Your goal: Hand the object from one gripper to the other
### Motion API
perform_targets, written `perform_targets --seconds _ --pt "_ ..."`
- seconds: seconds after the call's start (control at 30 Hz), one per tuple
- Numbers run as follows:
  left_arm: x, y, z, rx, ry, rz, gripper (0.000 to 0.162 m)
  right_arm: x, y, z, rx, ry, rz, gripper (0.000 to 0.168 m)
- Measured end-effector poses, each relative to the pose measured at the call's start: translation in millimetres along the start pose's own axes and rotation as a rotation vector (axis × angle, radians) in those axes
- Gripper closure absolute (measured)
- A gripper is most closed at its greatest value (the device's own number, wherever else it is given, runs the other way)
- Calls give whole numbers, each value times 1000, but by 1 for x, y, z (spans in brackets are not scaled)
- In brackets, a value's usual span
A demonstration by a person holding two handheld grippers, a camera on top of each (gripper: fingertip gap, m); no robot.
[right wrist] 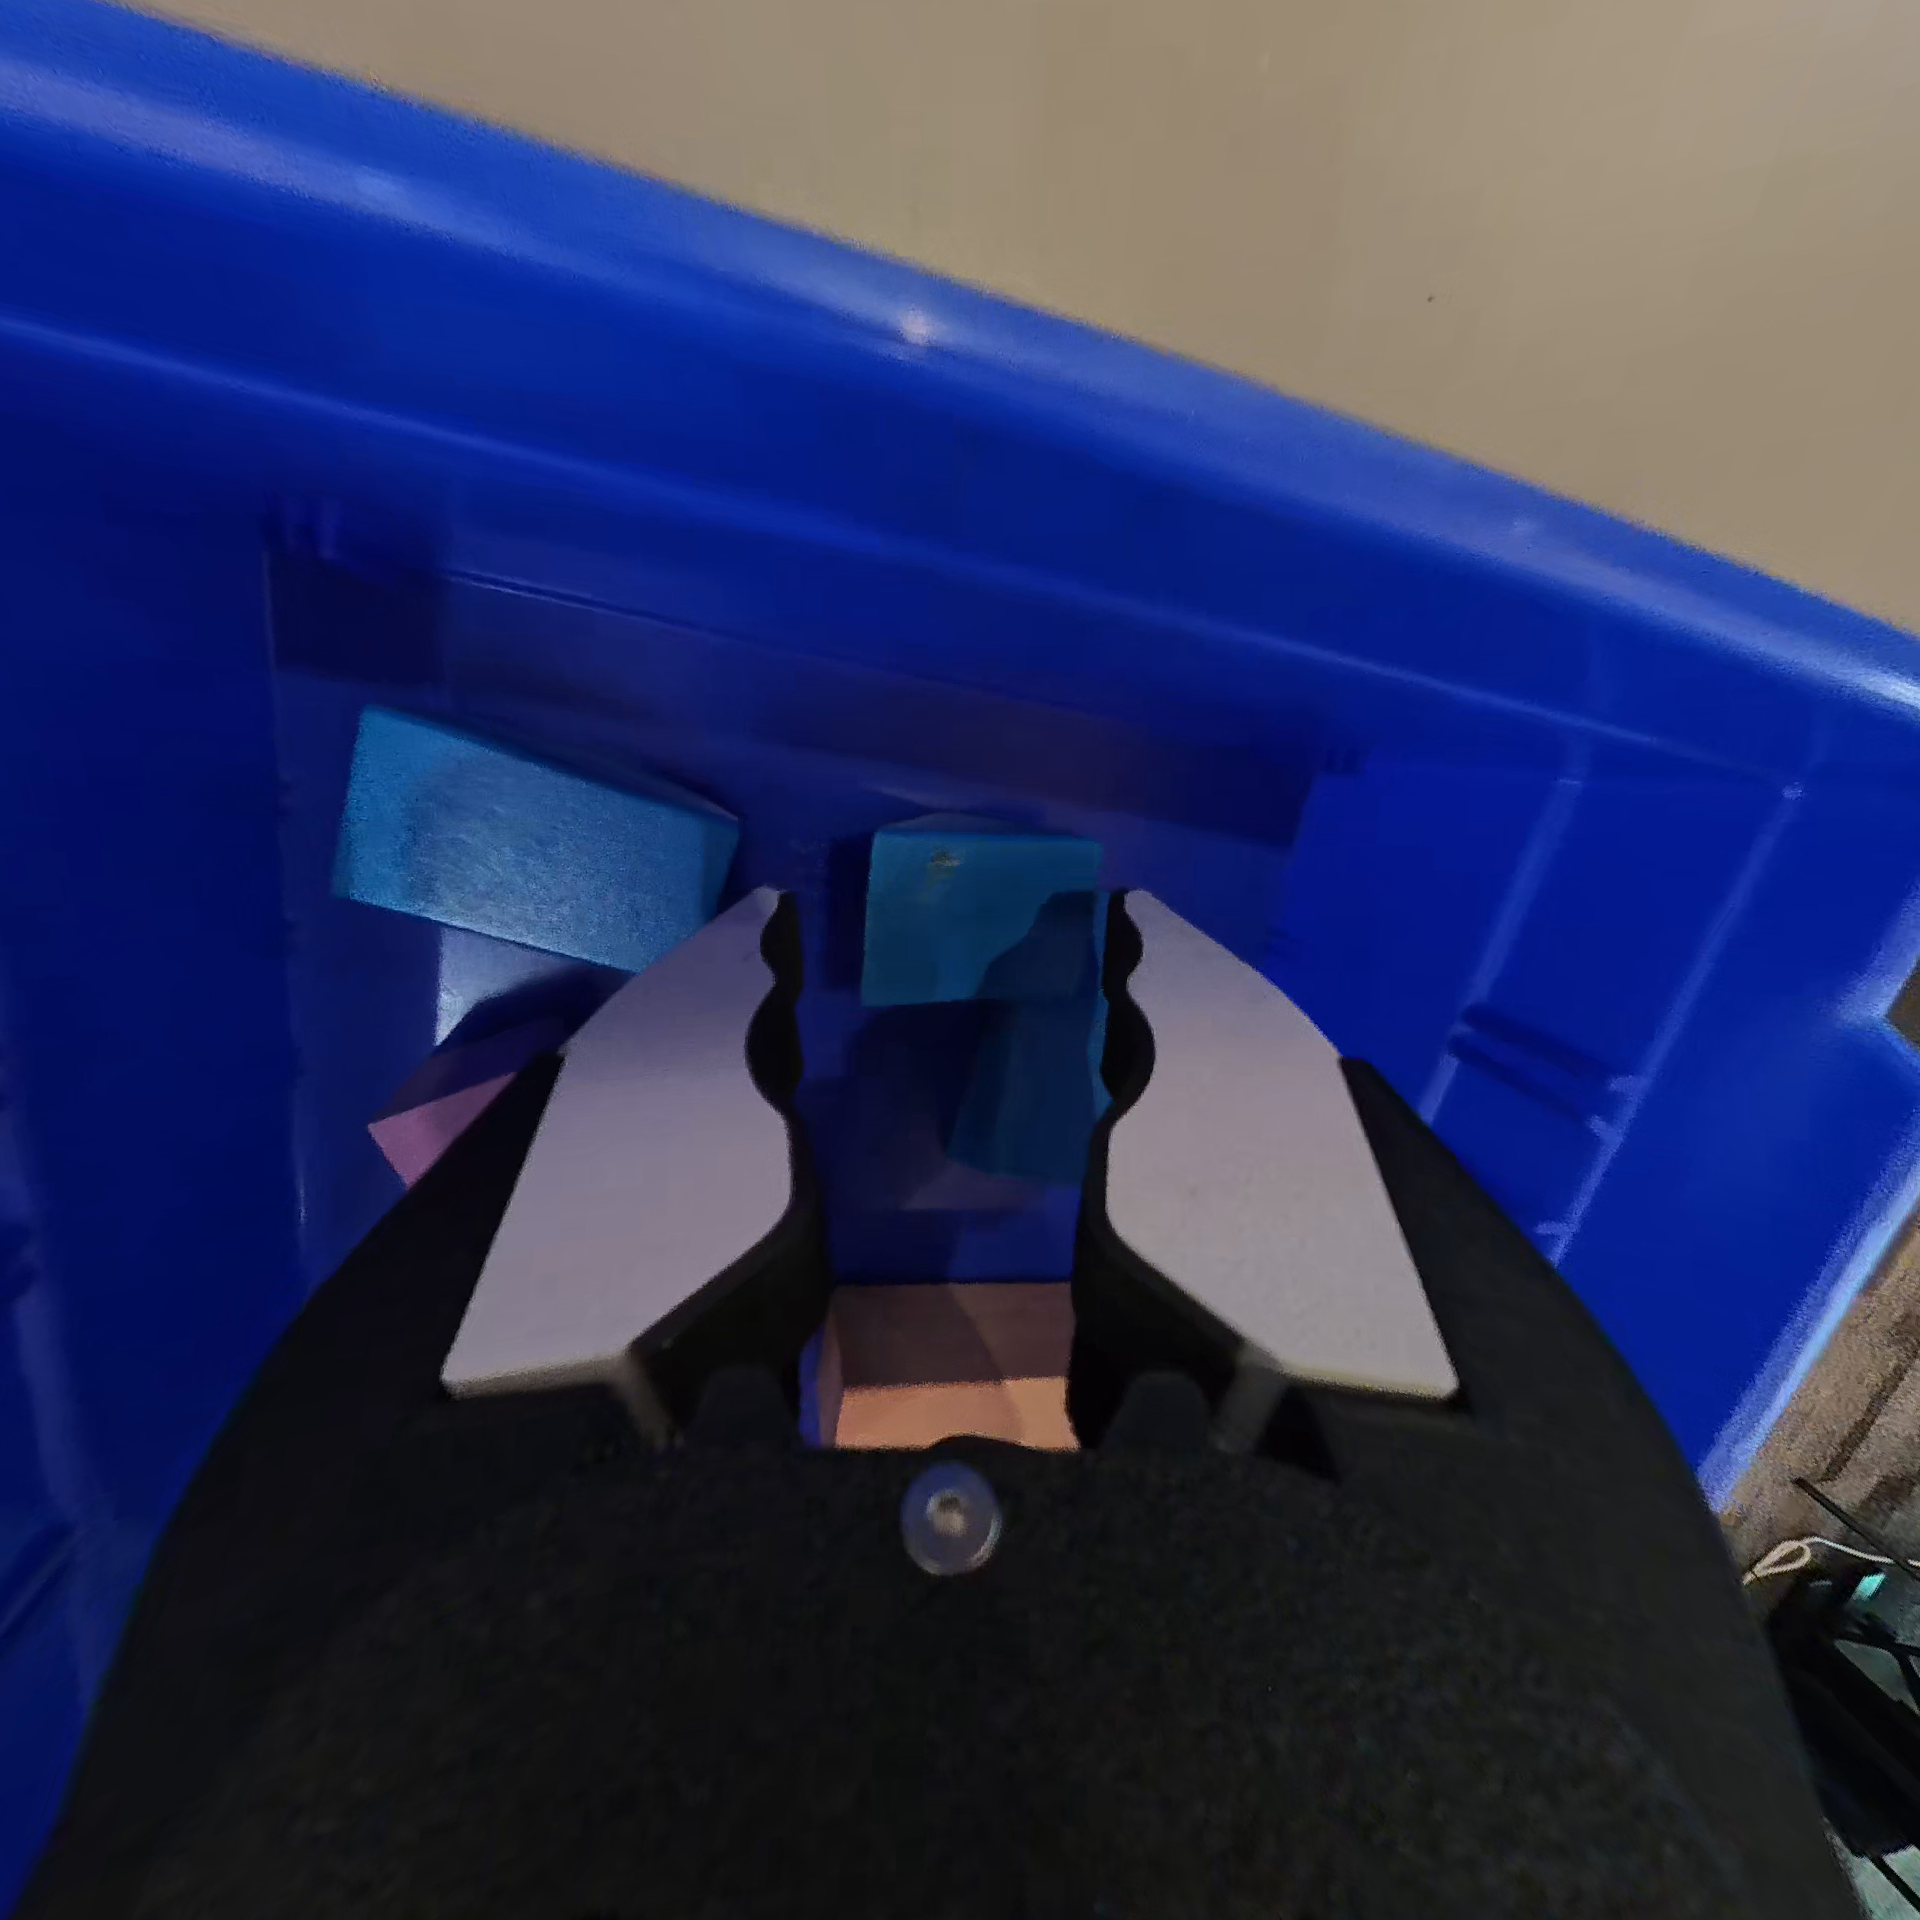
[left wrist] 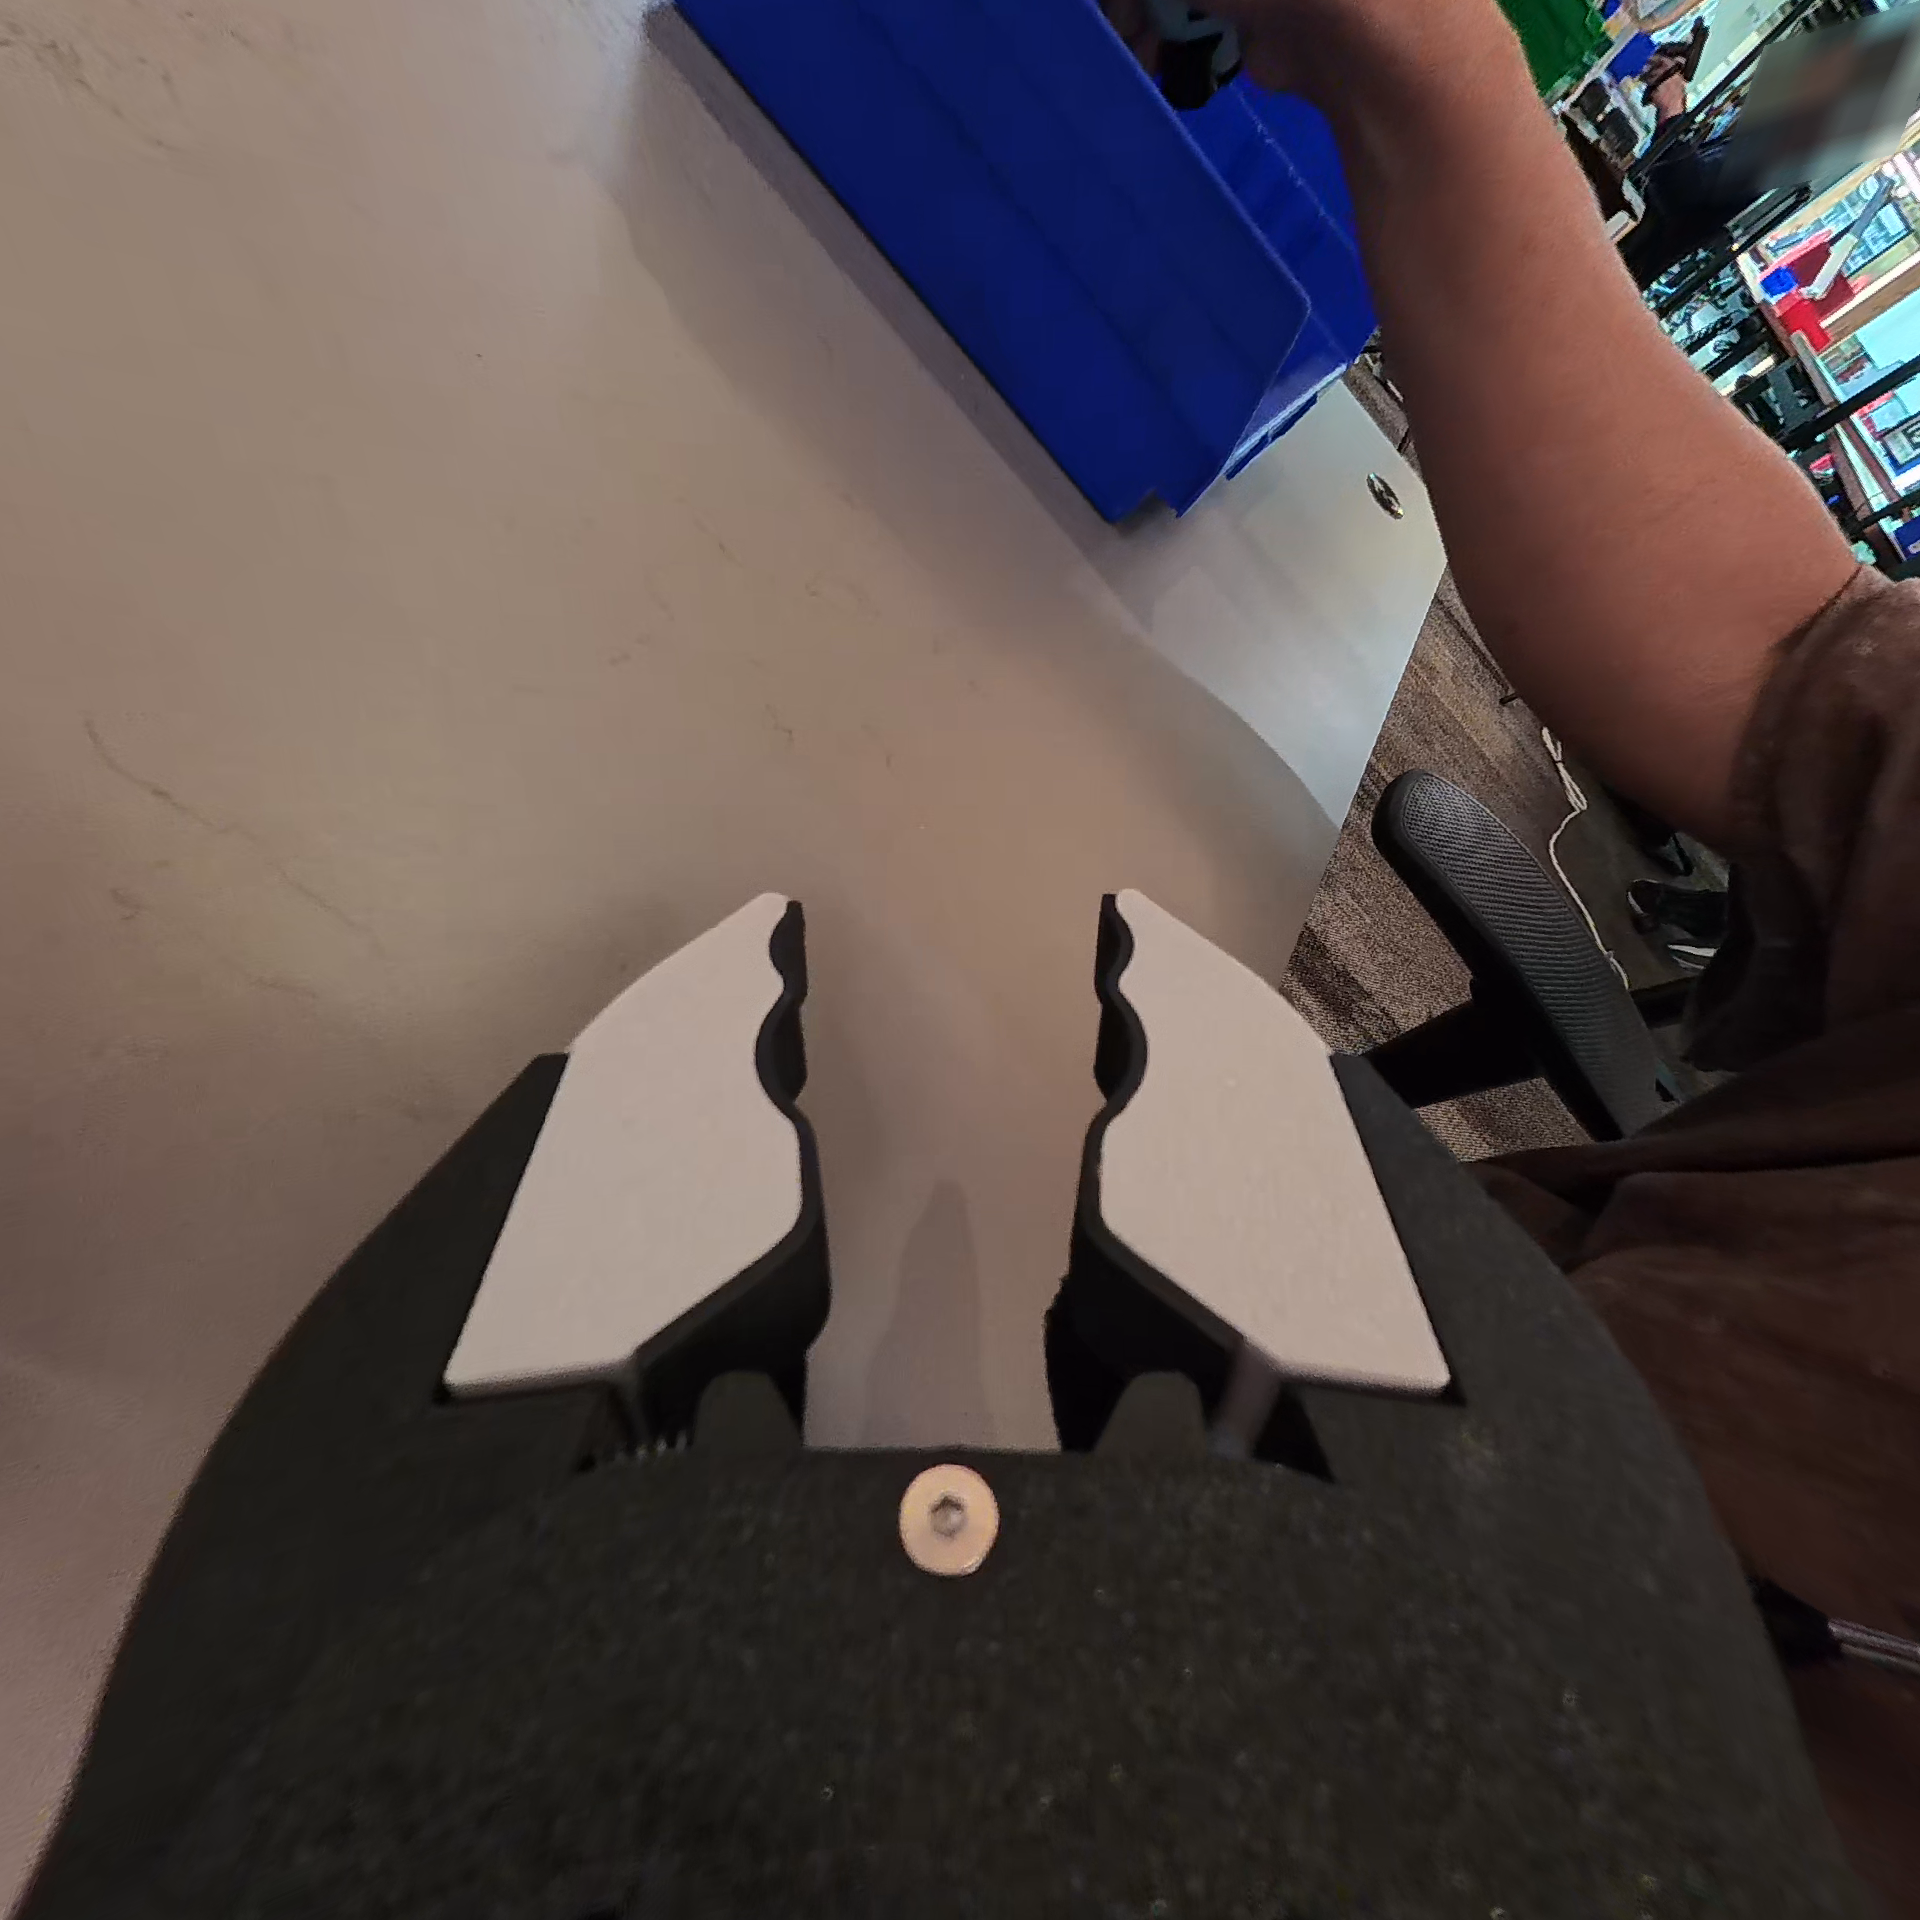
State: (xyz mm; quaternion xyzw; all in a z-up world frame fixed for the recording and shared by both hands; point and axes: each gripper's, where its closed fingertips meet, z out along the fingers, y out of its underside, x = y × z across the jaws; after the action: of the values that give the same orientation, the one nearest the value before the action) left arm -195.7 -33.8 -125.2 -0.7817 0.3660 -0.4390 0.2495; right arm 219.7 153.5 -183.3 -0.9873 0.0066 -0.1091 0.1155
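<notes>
1. Left hand-held gripper [left wrist: 951, 914], black body with pale grey finger plates, hangs over the bare beige tabletop [left wrist: 416, 623]; jaws spread apart, nothing between them.
2. Right hand-held gripper [right wrist: 951, 914], same build, is dipped inside the deep blue plastic bin [right wrist: 727, 468]; jaws apart, not clamped on anything.
3. Small light-blue foam block [right wrist: 961, 914] lies on the bin floor near the far wall, just ahead of the right gripper's tips and between their lines; it looks close to the right-side finger, contact unclear through blur.
4. Darker blue-teal block [right wrist: 1023, 1101] sits lower in the gap between the fingers, beside the right-side plate; shape hard to make out.
5. Larger light-blue rectangular foam block [right wrist: 530, 842] lies toward the bin's far-left inner corner, partly behind the left-side finger tip.
6. Purple block [right wrist: 436, 1112] peeks out at the left-side finger's outer edge, mostly hidden.
7. Tan/orange block [right wrist: 940, 1371] shows deep between the jaws, near the gripper body.
8. Left wrist view: the blue bin [left wrist: 1039, 260] stands near the table's far right edge; a person's bare forearm [left wrist: 1538, 395] reaches over its top.
9. Black mesh chair armrest [left wrist: 1507, 935] sits off the table's right edge, above grey carpet.
</notes>
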Motion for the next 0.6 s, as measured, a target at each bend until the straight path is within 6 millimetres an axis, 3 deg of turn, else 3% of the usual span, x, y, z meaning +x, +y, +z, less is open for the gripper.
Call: perform_targets --seconds 0.23,0.33,0.5,0.6 --pt "0 2 1 -10 -5 3 108 2 -6 -14 46 -10 7 109" --pt "-1 1 0 -2 -5 0 108 5 -16 -43 148 -6 10 109" --pt "-6 -2 -4 8 -18 0 108 13 -29 -113 439 -20 44 112" --pt "-6 -1 -3 6 -9 -8 108 15 -22 -111 448 -71 80 118"
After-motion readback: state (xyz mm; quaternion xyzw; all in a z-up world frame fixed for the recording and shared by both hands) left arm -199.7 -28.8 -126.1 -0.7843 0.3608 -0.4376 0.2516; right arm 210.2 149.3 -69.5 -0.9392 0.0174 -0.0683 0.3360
